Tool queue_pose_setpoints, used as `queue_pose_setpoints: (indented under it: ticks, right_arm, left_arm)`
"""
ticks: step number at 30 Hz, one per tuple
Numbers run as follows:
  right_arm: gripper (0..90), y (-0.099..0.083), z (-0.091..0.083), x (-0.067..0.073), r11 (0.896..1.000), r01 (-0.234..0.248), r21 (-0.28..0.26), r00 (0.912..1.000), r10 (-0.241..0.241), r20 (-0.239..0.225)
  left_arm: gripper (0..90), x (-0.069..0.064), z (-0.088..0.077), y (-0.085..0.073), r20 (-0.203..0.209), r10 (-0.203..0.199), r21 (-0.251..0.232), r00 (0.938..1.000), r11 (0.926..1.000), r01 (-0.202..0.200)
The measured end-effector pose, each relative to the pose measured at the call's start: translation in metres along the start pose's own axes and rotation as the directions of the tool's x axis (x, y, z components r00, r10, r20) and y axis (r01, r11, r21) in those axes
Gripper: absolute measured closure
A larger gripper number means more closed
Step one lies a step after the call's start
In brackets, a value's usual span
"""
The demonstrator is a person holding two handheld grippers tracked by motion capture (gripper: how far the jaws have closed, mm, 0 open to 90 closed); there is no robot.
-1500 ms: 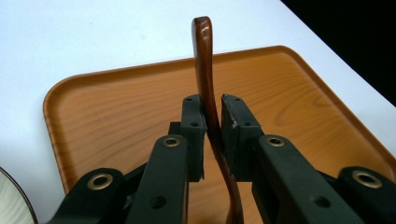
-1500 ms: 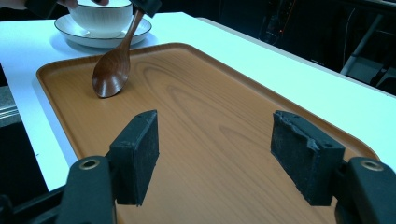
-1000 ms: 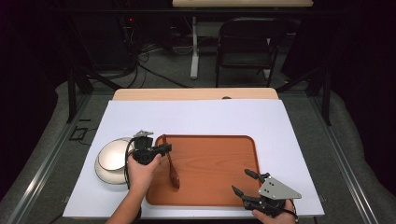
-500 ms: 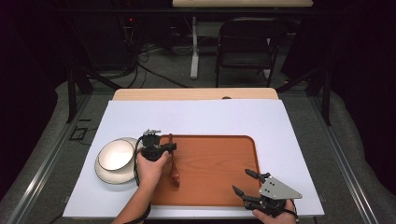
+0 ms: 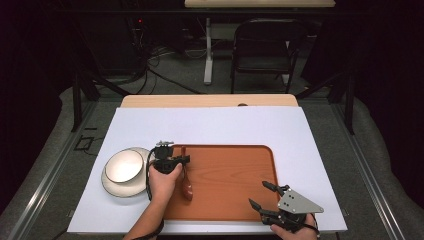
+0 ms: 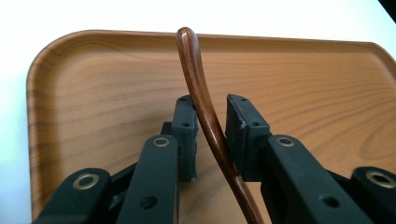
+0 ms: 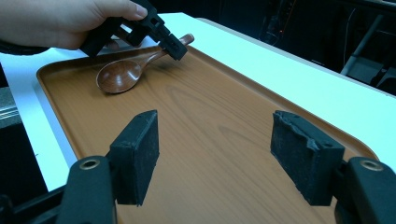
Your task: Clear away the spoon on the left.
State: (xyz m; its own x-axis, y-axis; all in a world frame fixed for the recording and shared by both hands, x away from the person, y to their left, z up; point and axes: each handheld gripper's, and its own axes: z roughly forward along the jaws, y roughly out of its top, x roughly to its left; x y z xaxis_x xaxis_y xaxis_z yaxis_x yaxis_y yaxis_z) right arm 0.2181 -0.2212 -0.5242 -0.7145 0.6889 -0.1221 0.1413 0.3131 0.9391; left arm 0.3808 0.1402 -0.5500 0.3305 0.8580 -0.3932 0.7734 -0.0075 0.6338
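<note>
Left gripper (image 6: 210, 135), fingers just opening around dark wooden spoon (image 5: 186, 180) on brown wooden tray (image 5: 235, 200); right gripper (image 7: 224, 154) fingers apart.

The spoon (image 6: 205, 112) is dark, glossy polished wood; the tray (image 6: 93, 93) is matt wood grain; the bowl (image 5: 123, 166) looks glazed.

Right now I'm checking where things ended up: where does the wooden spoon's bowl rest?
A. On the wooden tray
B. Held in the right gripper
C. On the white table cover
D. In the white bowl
A: the wooden spoon lies with its bowl on the wooden tray, its handle between the left gripper's parted jaws.
</note>
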Motion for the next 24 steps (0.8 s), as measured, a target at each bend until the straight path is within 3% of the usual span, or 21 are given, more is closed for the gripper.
queue_pose_setpoints:
  ticks: [11,24]
  right_arm:
    - [32.3,-0.0001,0.0001,0.0002,1.000,0.001,0.001,1.0000,-0.001,-0.001]
    - [32.3,0.0000,0.0001,0.0004,1.000,0.002,0.001,1.0000,-0.002,-0.002]
  left_arm:
    - [71.2,0.0029,0.0034,-0.0050,-0.027,0.005,0.006,0.9996,1.0000,-0.004]
    - [66.0,-0.0039,0.0037,-0.0084,-0.102,0.082,-0.005,0.9914,0.9965,-0.083]
